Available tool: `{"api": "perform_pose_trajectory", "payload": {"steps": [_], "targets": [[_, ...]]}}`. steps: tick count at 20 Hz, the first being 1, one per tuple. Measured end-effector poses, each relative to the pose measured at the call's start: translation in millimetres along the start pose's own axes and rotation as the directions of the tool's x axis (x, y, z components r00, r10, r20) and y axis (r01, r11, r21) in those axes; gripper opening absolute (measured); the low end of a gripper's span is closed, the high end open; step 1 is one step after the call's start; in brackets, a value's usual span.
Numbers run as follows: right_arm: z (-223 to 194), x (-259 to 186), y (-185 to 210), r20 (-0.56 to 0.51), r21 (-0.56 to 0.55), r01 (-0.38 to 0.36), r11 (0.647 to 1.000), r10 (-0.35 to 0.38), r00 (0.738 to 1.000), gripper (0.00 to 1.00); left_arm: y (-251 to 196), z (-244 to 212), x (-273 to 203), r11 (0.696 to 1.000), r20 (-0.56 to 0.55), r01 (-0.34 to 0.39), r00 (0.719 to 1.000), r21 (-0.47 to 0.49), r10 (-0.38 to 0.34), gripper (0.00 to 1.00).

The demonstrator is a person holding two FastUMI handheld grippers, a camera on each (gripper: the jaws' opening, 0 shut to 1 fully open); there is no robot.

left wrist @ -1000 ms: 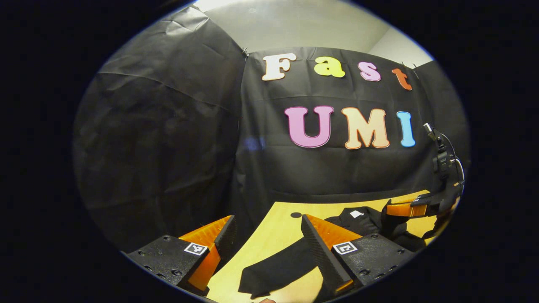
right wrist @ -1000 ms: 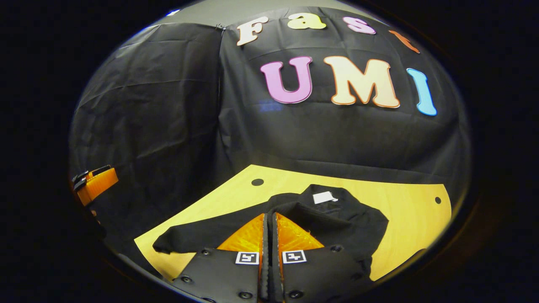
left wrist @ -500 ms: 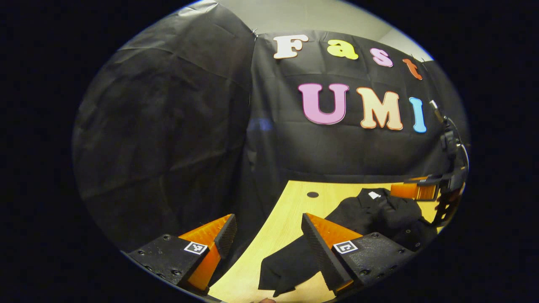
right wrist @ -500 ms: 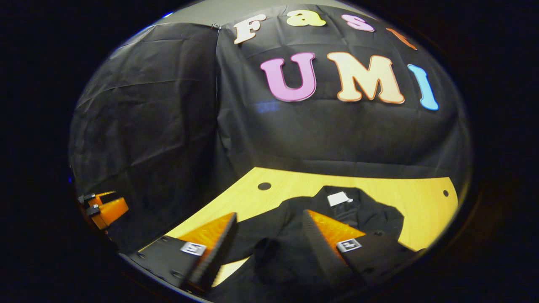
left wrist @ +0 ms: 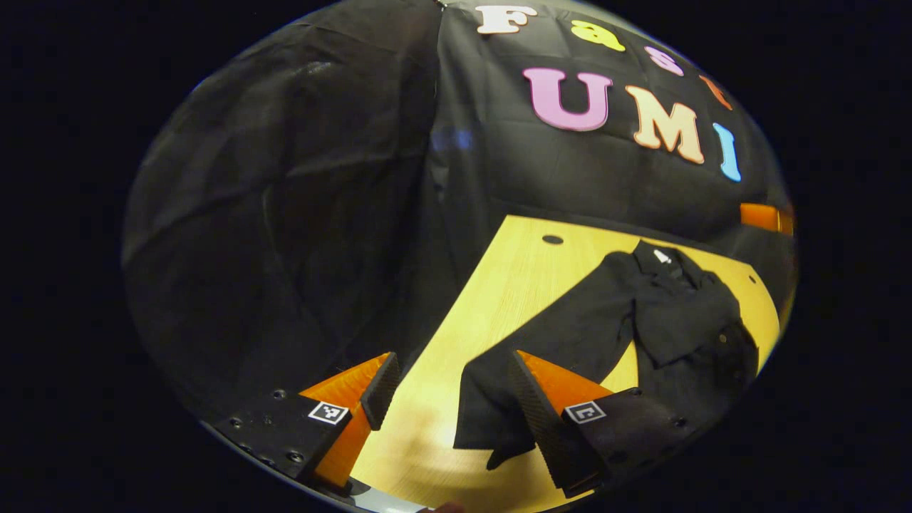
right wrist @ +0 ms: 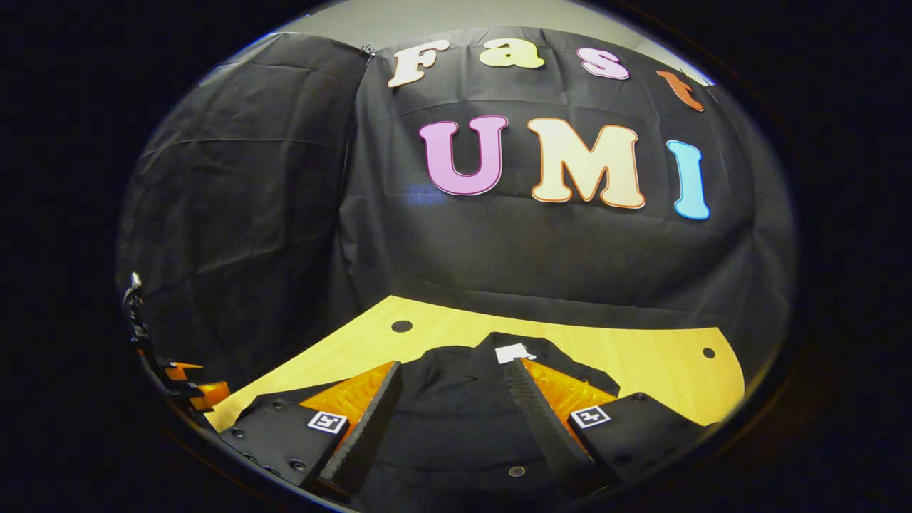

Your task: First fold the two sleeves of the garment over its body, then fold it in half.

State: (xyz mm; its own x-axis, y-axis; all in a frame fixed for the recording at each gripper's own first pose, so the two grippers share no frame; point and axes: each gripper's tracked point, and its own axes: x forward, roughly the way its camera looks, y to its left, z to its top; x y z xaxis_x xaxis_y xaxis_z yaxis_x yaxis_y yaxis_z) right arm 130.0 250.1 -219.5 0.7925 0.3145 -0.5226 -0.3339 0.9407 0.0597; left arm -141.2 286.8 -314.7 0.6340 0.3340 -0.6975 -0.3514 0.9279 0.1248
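Note:
A black garment [left wrist: 662, 335] lies flat on the wooden table [left wrist: 499, 299], its collar with a white tag [left wrist: 662, 256] at the far end. One sleeve [left wrist: 677, 320] is folded across the body. The other sleeve [left wrist: 556, 342] stretches out toward me, and its cuff sits by the right finger of my left gripper [left wrist: 452, 388], which is open above the table. My right gripper [right wrist: 452, 370] is open over the garment's body [right wrist: 456, 413], with the white tag [right wrist: 514, 352] just beyond its fingers. Nothing is held.
The table [right wrist: 641, 356] has small round holes [left wrist: 552, 239] [right wrist: 402, 325] near its far corners. Black cloth walls close the booth behind and to the left. The right gripper [left wrist: 766, 217] shows at the left gripper view's right edge, the left gripper [right wrist: 189, 388] at the right gripper view's left edge.
My right gripper has opened and let go of the sleeve, which now lies over the body. My left gripper has tipped down toward the table, closer to the outstretched sleeve's cuff.

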Motion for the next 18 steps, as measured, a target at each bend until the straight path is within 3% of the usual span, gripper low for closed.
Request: {"api": "perform_pose_trajectory", "payload": {"steps": [3,8,10,11,13,14,18], "targets": [[-6.8,-6.8,-14.6,-0.018,0.004,0.025,1.0,-0.025,1.0,0.98,-7.0,-33.6,11.6,1.0,-0.087,0.002,0.996,-0.003,-0.002,0.94],[-13.5,-19.1,-38.2,-0.028,-0.01,0.061,0.998,-0.061,0.998,0.98,-17.8,-65.0,25.0,0.996,-0.185,0.002,0.983,-0.093,-0.02,0.93],[-14.5,-24.2,-46.7,-0.028,-0.011,0.066,0.998,-0.066,0.997,0.98,-28.2,-57.7,25.0,0.991,-0.176,0.041,0.982,-0.129,-0.063,0.81],[-15.8,-27.9,-51.9,-0.026,-0.007,0.069,0.998,-0.069,0.997,0.95,-37.3,-62.5,29.6,0.988,-0.191,0.065,0.977,-0.137,-0.091,0.61],[-18.5,-35.4,-63.4,-0.025,0.003,0.08,0.997,-0.08,0.996,0.98,-36.2,-60.3,31.8,0.994,-0.198,0.031,0.979,-0.108,-0.053,0.22],[-20.5,-39.3,-69.2,-0.026,0.012,0.085,0.996,-0.085,0.996,0.98,-41.6,-57.8,33.3,0.994,-0.202,0.052,0.977,-0.1,-0.071,0.02],[-32.1,-55.9,-89.0,-0.035,0.038,0.093,0.995,-0.092,0.995,0.98,-60.9,-19.5,20.5,0.989,-0.13,0.108,0.984,-0.099,-0.121,0.0]]}}
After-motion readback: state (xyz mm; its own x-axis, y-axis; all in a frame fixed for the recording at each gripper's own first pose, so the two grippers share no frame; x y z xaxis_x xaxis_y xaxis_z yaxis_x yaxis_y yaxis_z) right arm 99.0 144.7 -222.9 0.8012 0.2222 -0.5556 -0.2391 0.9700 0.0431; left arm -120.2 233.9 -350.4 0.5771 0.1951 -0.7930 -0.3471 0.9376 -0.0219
